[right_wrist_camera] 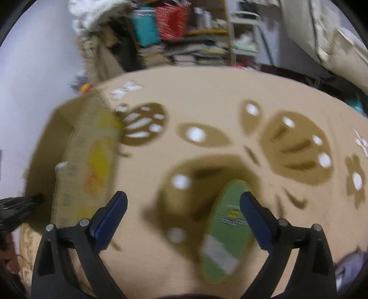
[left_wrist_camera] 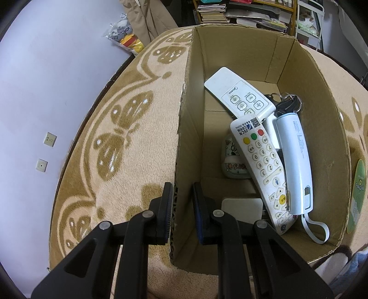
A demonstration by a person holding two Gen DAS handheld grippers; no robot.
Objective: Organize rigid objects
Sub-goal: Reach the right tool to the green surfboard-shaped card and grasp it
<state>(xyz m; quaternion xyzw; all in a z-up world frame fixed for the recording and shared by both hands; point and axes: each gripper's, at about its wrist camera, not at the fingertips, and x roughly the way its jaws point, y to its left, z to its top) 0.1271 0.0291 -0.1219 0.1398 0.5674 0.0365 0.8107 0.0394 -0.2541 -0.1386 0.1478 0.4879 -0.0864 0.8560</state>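
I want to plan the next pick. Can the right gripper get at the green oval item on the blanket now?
Probably yes. The right gripper is open, and the green oval item lies on the blanket between its fingers with nothing over it. The picture is blurred, so contact cannot be told.

**Around the work area**

A beige plush rug with brown butterfly patterns (left_wrist_camera: pixel 128 147) covers the surface. Behind it stand cluttered shelves of stacked books (left_wrist_camera: pixel 241 13), a red woven basket (right_wrist_camera: pixel 172 20) and a teal container (right_wrist_camera: pixel 145 27). A plastic bag of colourful plush toys (left_wrist_camera: pixel 125 34) lies near the pale wall (left_wrist_camera: pixel 34 92).
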